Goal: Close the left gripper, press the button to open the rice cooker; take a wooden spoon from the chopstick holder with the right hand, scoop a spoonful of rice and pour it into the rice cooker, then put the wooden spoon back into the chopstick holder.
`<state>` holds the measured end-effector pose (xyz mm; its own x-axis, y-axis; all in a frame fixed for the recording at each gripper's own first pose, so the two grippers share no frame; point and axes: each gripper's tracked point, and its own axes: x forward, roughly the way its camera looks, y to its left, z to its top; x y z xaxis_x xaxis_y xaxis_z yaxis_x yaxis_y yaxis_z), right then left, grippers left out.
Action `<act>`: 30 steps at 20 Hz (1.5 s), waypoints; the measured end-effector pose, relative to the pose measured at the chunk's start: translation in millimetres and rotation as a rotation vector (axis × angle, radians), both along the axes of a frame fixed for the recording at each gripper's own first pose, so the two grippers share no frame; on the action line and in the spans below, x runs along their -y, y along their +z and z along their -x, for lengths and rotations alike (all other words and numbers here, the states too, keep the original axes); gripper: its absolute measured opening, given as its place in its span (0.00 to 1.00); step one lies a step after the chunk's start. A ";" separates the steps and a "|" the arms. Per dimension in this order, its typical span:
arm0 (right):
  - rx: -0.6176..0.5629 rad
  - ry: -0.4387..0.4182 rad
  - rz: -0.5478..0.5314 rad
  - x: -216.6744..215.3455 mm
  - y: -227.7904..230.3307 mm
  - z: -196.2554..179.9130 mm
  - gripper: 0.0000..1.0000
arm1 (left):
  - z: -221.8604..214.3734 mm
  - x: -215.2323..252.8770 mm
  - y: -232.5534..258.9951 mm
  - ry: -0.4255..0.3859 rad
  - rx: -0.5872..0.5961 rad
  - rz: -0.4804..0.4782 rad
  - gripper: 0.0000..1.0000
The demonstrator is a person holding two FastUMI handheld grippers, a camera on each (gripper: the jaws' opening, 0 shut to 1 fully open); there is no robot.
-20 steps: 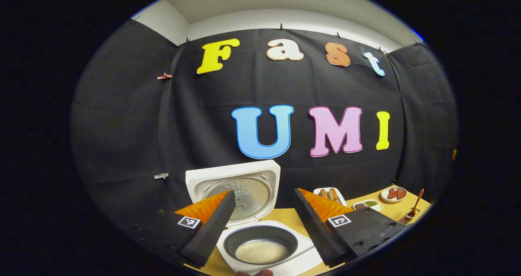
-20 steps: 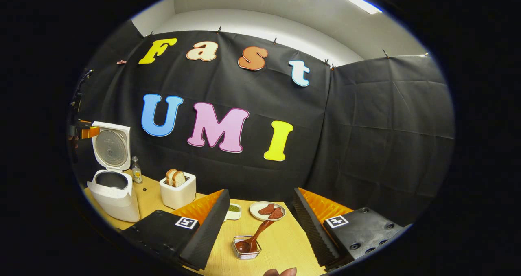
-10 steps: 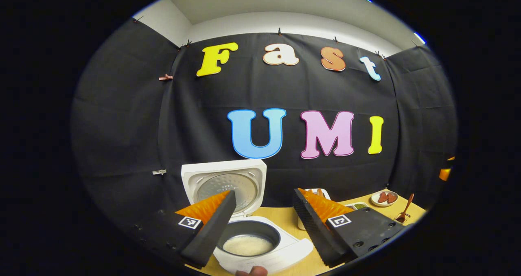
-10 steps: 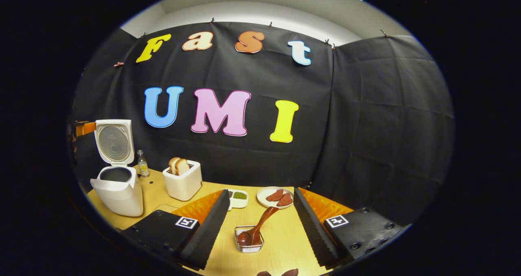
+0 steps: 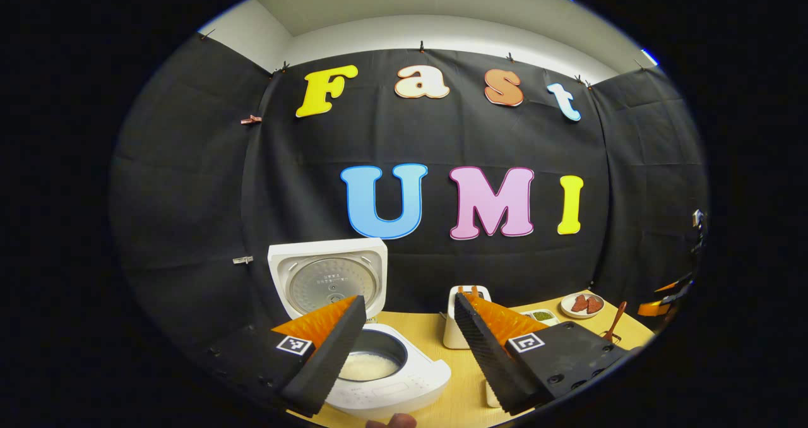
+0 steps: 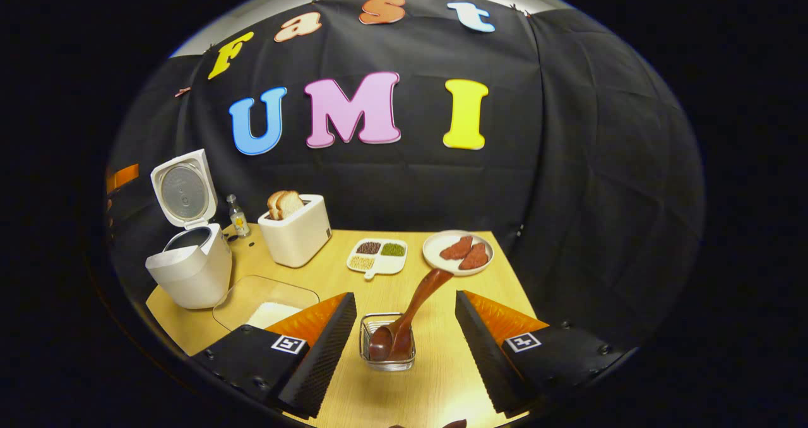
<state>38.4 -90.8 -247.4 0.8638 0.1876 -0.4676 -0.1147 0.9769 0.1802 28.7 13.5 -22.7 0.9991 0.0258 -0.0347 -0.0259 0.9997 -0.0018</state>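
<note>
Right now your right gripper [image 6: 404,333] hangs with its jaws spread and empty — the wooden spoon [image 6: 407,317] sits dead ahead between them in the chopstick holder [image 6: 386,358], handle leaning away, up-right; rice cooker [image 6: 189,264] far left, lid up.

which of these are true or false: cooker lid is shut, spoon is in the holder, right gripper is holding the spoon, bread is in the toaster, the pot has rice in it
1. The cooker lid is shut. False: it stands open.
2. The spoon is in the holder. True.
3. The right gripper holds the spoon. False: its fingers are open, either side of the holder, not touching the spoon.
4. Bread is in the toaster. True.
5. The pot has rice in it. True.
</note>
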 end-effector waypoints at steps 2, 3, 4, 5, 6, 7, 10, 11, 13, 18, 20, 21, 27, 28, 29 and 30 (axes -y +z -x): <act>-0.053 0.027 -0.037 -5.6 -20.1 -7.7 0.98 | 1.2 8.4 -0.3 0.013 -0.011 -0.006 0.97; -0.075 0.036 -0.056 -7.9 -33.2 -12.5 0.98 | 3.7 12.4 -1.2 0.020 -0.016 -0.007 0.97; -0.093 0.044 -0.080 -10.8 -42.8 -16.5 0.98 | 6.5 15.7 -0.8 0.030 -0.021 -0.008 0.97; -0.107 0.050 -0.099 -12.5 -51.2 -22.3 0.96 | 7.4 20.0 -1.5 0.042 -0.026 -0.006 0.97; -0.124 0.054 -0.109 -13.2 -61.4 -27.9 0.93 | 10.1 24.3 -1.1 0.054 -0.031 -0.003 0.97; -0.138 0.056 -0.109 -13.2 -71.7 -34.8 0.86 | 12.9 28.9 -3.0 0.064 -0.038 0.003 0.97; -0.185 0.069 -0.159 -18.5 -93.2 -50.2 0.72 | 22.8 39.0 -10.6 0.096 -0.063 0.010 0.97; -0.197 0.057 -0.168 -18.1 -98.7 -56.7 0.63 | 26.6 41.0 -13.6 0.112 -0.072 0.010 0.97; -0.192 0.049 -0.211 -17.0 -101.6 -66.3 0.37 | 36.7 43.7 -17.2 0.141 -0.084 0.014 0.97; -0.185 0.024 -0.340 -18.4 -95.8 -63.2 0.13 | 60.3 45.9 -25.9 0.191 -0.113 0.009 0.97; -0.166 -0.013 -0.385 -14.9 -84.5 -64.1 0.09 | 66.1 46.9 -27.0 0.184 -0.116 0.014 0.97; -0.145 -0.029 -0.398 -11.5 -74.5 -64.9 0.09 | 67.3 45.3 -28.0 0.174 -0.116 0.017 0.97; 0.028 -0.144 -0.376 7.4 6.1 -64.0 0.08 | 48.9 28.7 -25.6 0.077 -0.106 0.026 0.97; 0.054 -0.150 -0.358 4.0 19.5 -60.0 0.08 | 45.3 24.1 -24.0 0.061 -0.100 0.035 0.98; 0.080 -0.150 -0.337 -2.5 33.3 -56.7 0.09 | 42.6 19.5 -23.6 0.044 -0.094 0.041 0.98; 0.103 -0.145 -0.321 -11.9 47.0 -52.3 0.09 | 40.4 13.5 -24.2 0.030 -0.093 0.043 0.97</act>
